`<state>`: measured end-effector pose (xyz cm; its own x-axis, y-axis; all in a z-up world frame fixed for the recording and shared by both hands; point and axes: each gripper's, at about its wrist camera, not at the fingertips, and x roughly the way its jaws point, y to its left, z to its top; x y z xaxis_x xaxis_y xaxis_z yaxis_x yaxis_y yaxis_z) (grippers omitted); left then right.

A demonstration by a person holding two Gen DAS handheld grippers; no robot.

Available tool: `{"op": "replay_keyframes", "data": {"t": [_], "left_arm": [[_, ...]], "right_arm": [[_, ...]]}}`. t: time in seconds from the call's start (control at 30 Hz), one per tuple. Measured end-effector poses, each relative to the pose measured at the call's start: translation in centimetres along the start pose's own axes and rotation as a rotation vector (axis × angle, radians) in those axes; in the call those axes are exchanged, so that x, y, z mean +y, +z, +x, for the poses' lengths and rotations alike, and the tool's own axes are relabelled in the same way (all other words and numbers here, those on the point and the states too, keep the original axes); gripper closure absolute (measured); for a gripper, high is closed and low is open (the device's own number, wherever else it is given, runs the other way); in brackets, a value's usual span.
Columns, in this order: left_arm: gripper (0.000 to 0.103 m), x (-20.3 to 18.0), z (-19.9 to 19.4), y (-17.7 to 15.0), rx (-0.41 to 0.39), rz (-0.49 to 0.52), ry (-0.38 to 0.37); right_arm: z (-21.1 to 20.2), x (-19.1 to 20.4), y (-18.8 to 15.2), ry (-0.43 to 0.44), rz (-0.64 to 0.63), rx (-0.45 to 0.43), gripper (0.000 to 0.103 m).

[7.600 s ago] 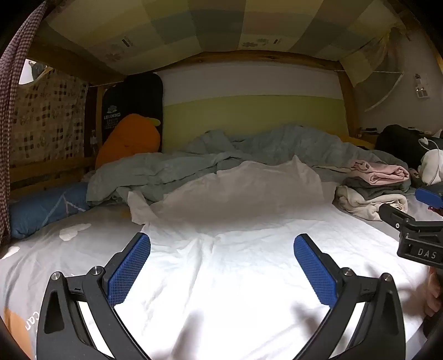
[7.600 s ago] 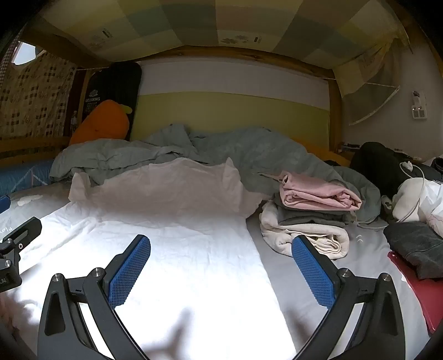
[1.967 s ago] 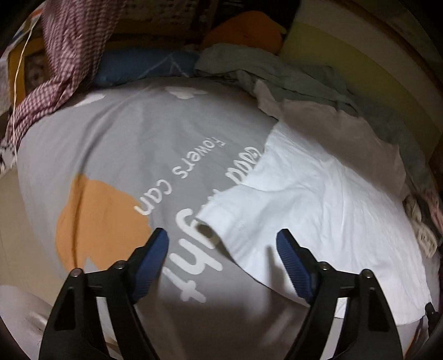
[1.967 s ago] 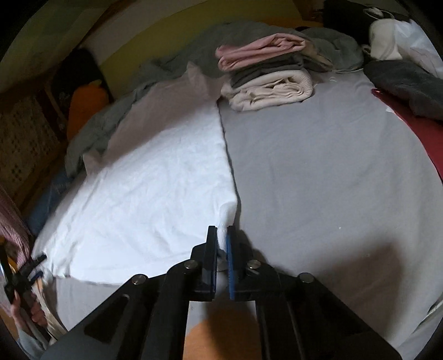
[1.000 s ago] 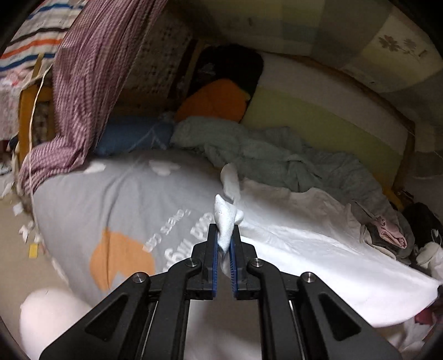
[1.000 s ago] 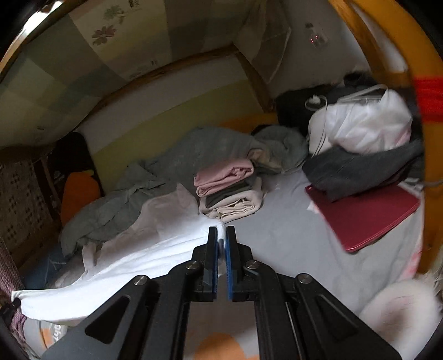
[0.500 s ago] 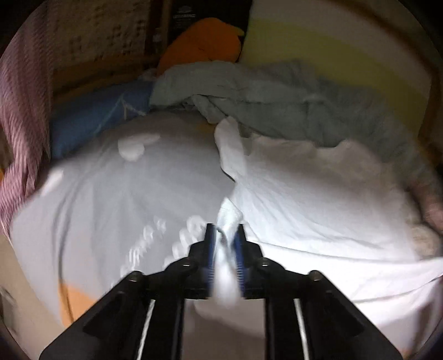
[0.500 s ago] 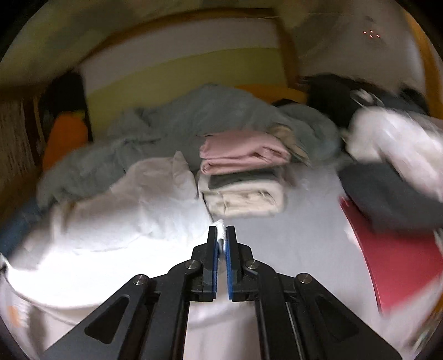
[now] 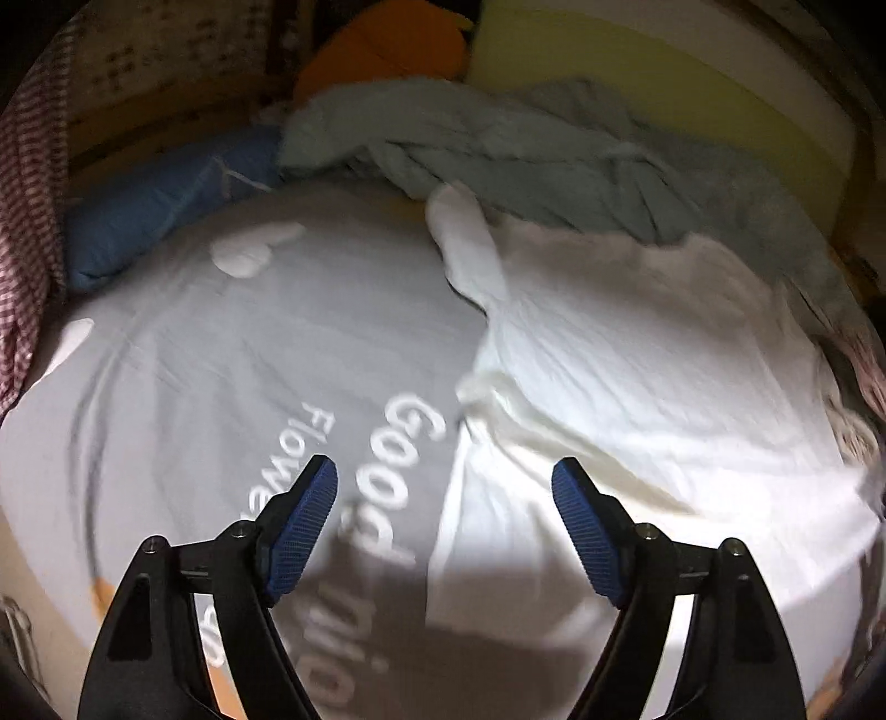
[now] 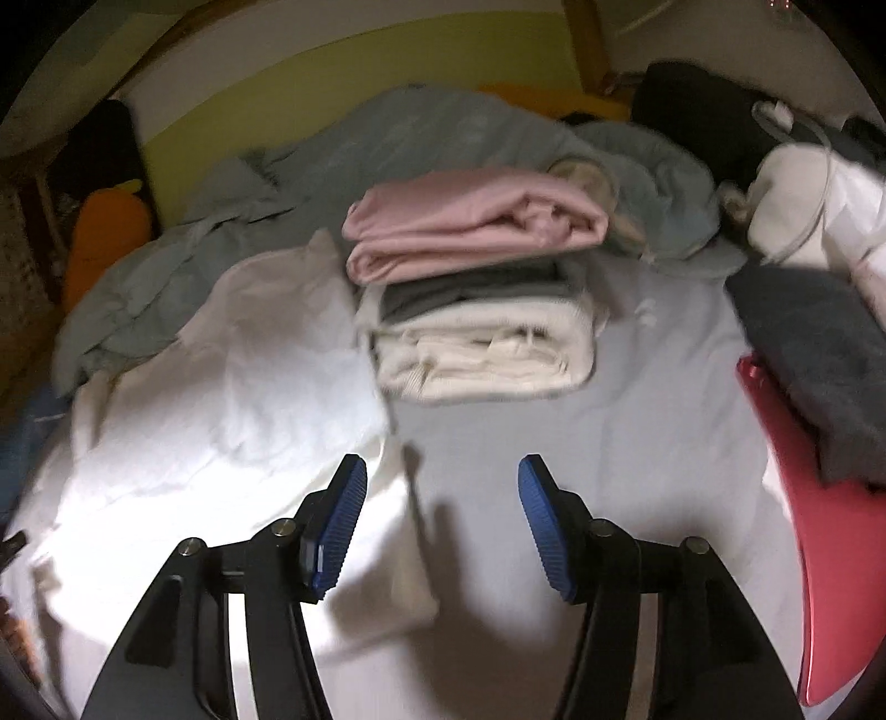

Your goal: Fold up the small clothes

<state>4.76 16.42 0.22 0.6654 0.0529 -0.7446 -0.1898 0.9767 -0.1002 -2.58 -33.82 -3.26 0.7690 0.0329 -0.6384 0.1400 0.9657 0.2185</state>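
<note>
A white T-shirt (image 9: 637, 360) lies on the grey bedsheet (image 9: 221, 360), its lower part folded up over its upper part. In the left wrist view my left gripper (image 9: 443, 498) hovers over the shirt's left edge, jaws opening, nothing between the blue pads (image 9: 310, 515). The right wrist view shows the same white T-shirt (image 10: 238, 399) at the left. My right gripper (image 10: 440, 498) hangs over its right edge, jaws opening and empty, the left pad (image 10: 340, 515) above the cloth.
A stack of folded clothes (image 10: 476, 310), pink on top, sits just beyond the shirt. A rumpled grey-green blanket (image 9: 526, 149) lies at the head end with an orange plush (image 9: 382, 50) and a blue pillow (image 9: 160, 199). A red flat thing (image 10: 819, 531) and dark cloth lie right.
Both grippers carried the shirt's hem corners forward over the shirt, came down and let go. Their jaws have spread apart and the folded hem now rests on the shirt.
</note>
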Motion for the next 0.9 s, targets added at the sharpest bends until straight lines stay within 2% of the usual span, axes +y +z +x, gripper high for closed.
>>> {"op": "replay_keyframes", "data": {"t": [0.1,0.13,0.23,0.27,0.3,0.33,0.37,0.4,0.43,0.47,0.6,0.67,0.77,0.83,0.9], "left_arm": [[0.023,-0.3,-1.2,-1.5,0.000,0.066,0.018],[0.023,-0.4,-1.3,-2.1,0.005,0.080,0.019],[0.026,-0.5,-0.2,-4.0,0.086,0.117,0.035],[0.035,-0.5,0.6,-4.6,0.114,0.128,0.051],[0.041,-0.5,1.4,-5.0,0.137,0.136,0.057],[0.042,-0.6,1.7,-5.1,0.135,0.139,0.049],[0.053,-0.7,1.5,-5.1,0.117,0.148,0.044],[0.078,-0.8,1.2,-4.9,0.113,0.154,0.021],[0.092,-0.8,0.8,-4.9,0.103,0.145,-0.013],[0.094,-0.7,0.1,-4.9,0.084,0.127,-0.023],[0.095,-0.7,-3.2,-5.5,0.000,0.111,-0.004],[0.095,-0.2,-4.4,-6.4,0.015,0.090,0.004],[0.095,0.4,-5.0,-8.4,0.081,0.094,0.023],[0.094,0.5,-4.4,-9.6,0.134,0.116,0.046],[0.088,0.1,-4.1,-10.2,0.139,0.154,0.096]], "right_arm": [[0.0,0.3,-1.5,0.109,-0.027,0.087,0.044],[0.0,0.4,-2.0,0.124,-0.039,0.097,0.044],[0.5,1.2,-2.7,0.114,-0.085,0.099,0.044],[1.0,1.4,-2.7,0.129,-0.091,0.112,0.044],[1.3,1.6,-2.8,0.141,-0.089,0.118,0.044],[1.7,1.7,-2.8,0.147,-0.087,0.122,0.044],[2.0,1.8,-2.8,0.141,-0.090,0.121,0.046],[2.1,1.8,-2.9,0.116,-0.104,0.109,0.071],[1.9,1.8,-3.0,0.081,-0.118,0.094,0.088],[1.6,1.7,-3.1,0.070,-0.117,0.078,0.099],[-1.9,1.8,-3.8,0.014,-0.089,0.002,0.099],[-4.3,2.1,-4.9,-0.025,-0.077,-0.023,0.099],[-6.5,1.8,-7.4,-0.051,-0.046,0.006,0.099],[-6.4,1.5,-9.2,-0.080,-0.050,0.045,0.099],[-5.5,1.2,-10.5,-0.127,-0.062,0.089,0.098]]}}
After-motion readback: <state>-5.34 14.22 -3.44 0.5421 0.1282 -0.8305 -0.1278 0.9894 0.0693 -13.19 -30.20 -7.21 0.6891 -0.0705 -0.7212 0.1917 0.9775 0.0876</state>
